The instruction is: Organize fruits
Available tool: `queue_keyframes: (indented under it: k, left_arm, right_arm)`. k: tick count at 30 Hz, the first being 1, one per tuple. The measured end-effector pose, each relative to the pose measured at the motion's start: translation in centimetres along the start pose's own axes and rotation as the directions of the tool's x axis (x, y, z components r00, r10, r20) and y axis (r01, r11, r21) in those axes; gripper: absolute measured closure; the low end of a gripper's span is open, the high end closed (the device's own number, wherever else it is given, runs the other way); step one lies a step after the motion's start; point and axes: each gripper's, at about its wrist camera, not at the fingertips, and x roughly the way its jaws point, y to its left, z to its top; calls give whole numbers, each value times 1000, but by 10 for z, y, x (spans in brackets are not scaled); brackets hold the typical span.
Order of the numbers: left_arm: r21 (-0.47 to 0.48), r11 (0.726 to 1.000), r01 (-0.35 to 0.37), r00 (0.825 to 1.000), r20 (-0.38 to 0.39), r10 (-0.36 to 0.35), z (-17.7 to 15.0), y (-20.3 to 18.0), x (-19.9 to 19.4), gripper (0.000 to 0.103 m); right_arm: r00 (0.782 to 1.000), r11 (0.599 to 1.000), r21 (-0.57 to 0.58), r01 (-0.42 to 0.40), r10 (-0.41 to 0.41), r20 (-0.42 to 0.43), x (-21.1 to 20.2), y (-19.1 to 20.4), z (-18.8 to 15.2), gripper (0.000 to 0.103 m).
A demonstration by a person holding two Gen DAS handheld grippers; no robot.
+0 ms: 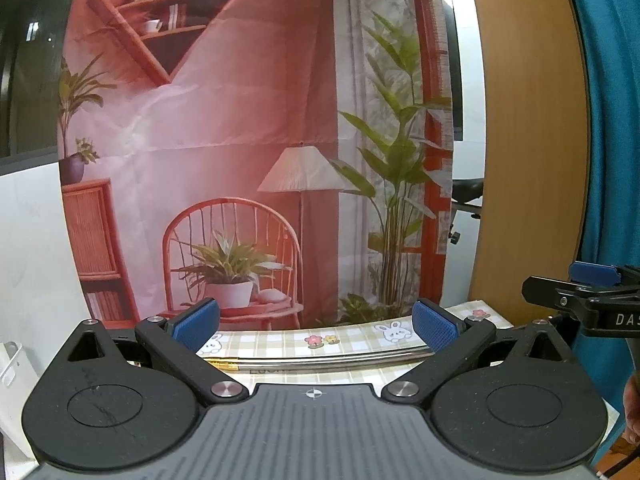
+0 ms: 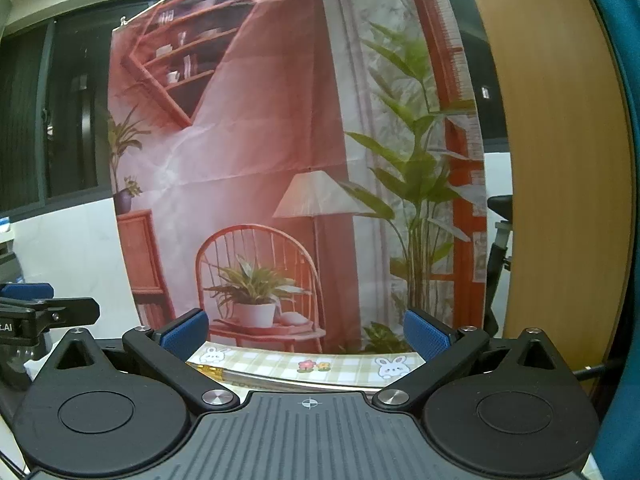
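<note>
Both sets of jaws stand wide and hold nothing. The left gripper (image 1: 316, 326) and right gripper (image 2: 306, 332) are raised side by side, level with each other, aimed at a printed backdrop (image 1: 240, 140). Between each pair of blue pads (image 1: 196, 324) only the far edge of the checked worktop (image 1: 352, 340) shows, with a metal rod (image 1: 340, 356) lying left to right. No fruit is visible; presumably it lies lower and nearer, so neither hand looks closer.
</note>
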Motion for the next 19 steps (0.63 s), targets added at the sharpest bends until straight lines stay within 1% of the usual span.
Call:
queue_keyframes:
  k: [10,19]
  left_arm:
    - [18,1000,-20,1000,-8,20,0,-2,1,0]
    - [10,1000,-13,1000,-4,13,1,0,0,0]
  right_arm:
    - [1000,1000,-3,4,-4,7,-2,0,1,0]
    - [1000,1000,-2,2,-2,5,-2,0,1,0]
